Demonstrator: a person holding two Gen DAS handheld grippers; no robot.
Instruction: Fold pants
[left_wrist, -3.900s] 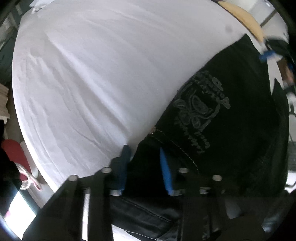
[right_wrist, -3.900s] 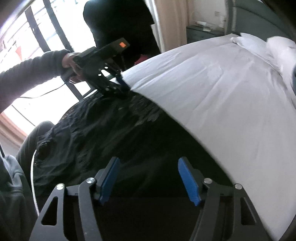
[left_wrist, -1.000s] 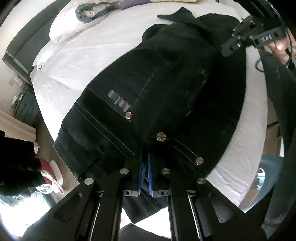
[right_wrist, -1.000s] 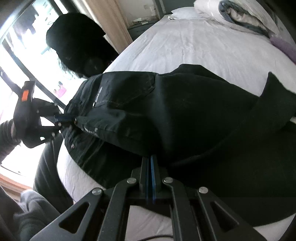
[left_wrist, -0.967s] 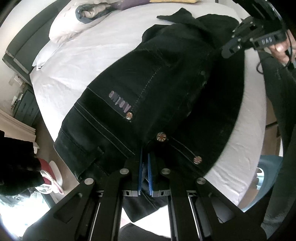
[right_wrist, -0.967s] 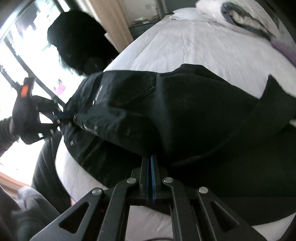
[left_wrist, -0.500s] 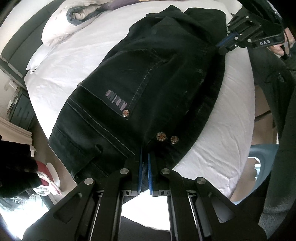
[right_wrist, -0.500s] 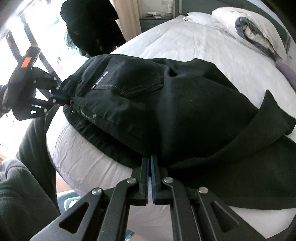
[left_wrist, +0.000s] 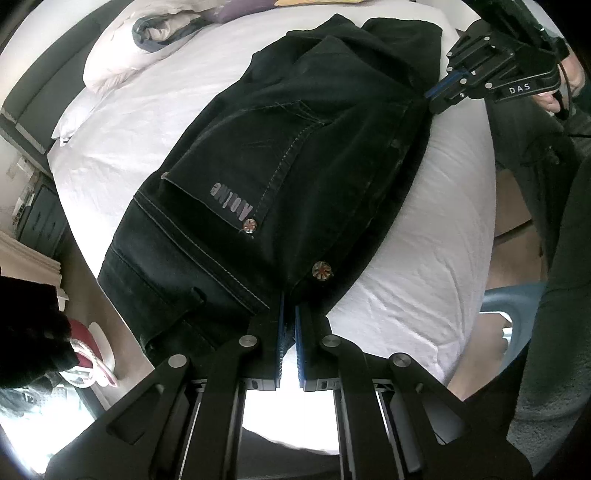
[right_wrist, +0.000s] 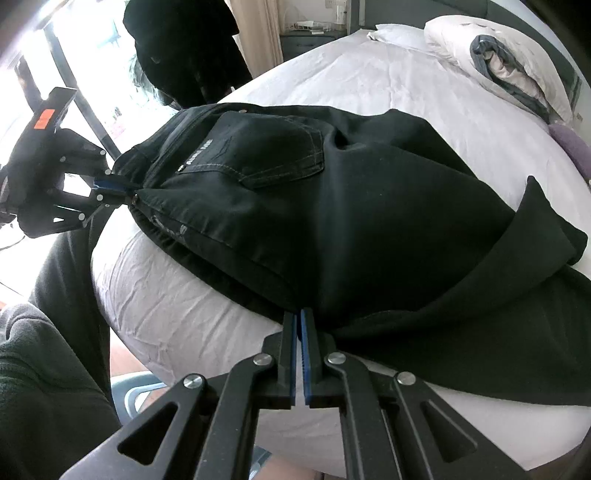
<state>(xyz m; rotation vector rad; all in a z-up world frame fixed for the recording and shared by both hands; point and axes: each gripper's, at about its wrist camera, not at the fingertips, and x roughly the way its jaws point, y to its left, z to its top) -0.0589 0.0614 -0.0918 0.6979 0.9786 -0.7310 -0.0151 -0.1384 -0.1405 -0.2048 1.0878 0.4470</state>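
Note:
Black jeans (left_wrist: 295, 155) lie folded lengthwise on the white bed (left_wrist: 424, 258), back pocket with a grey logo facing up. My left gripper (left_wrist: 289, 301) is shut on the waistband corner near a metal button. My right gripper (right_wrist: 298, 319) is shut on the jeans (right_wrist: 332, 206) at the crotch edge, near the bed's side. Each gripper shows in the other's view: the right gripper (left_wrist: 434, 94) at the far right, the left gripper (right_wrist: 114, 188) at the waistband. The legs trail off to the right in the right wrist view.
Pillows and a folded blanket (right_wrist: 509, 70) lie at the bed's head, with a purple cushion (right_wrist: 569, 144). A dark nightstand (left_wrist: 40, 218) stands left of the bed. A black garment (right_wrist: 184, 48) hangs by the window. A blue stool (left_wrist: 509, 306) and the person's legs are beside the bed.
Both grippers closed on the jeans and folded them in half lengthwise. Over the last second the jeans were pulled toward the bed's edge and lowered, so the two front buttons now overlap.

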